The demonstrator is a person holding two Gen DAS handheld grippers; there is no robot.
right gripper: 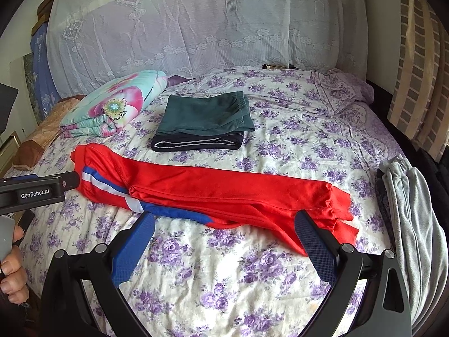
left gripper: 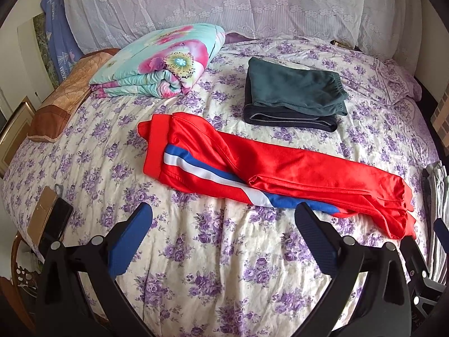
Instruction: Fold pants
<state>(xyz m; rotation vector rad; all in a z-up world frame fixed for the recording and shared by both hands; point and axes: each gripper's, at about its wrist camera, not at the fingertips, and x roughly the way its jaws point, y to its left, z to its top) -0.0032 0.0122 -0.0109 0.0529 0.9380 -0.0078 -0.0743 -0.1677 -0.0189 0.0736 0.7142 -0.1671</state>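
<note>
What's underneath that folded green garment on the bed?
The green garment lies on a folded black garment with a thin pale stripe along its edge. Only the black one's front and side edges show; the rest is covered, so anything further under the stack cannot be seen.

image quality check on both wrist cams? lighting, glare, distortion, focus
Left wrist view: even daylight, no hard shadows; strong fisheye bends the bed edges, black corner vignette; red pants sharp, mild sheen, open left gripper in focus. Right wrist view: same soft light, brightest at the lace curtain, not blown out; similar barrel warp; right gripper open, grey clothes stretched at the rim.
</note>
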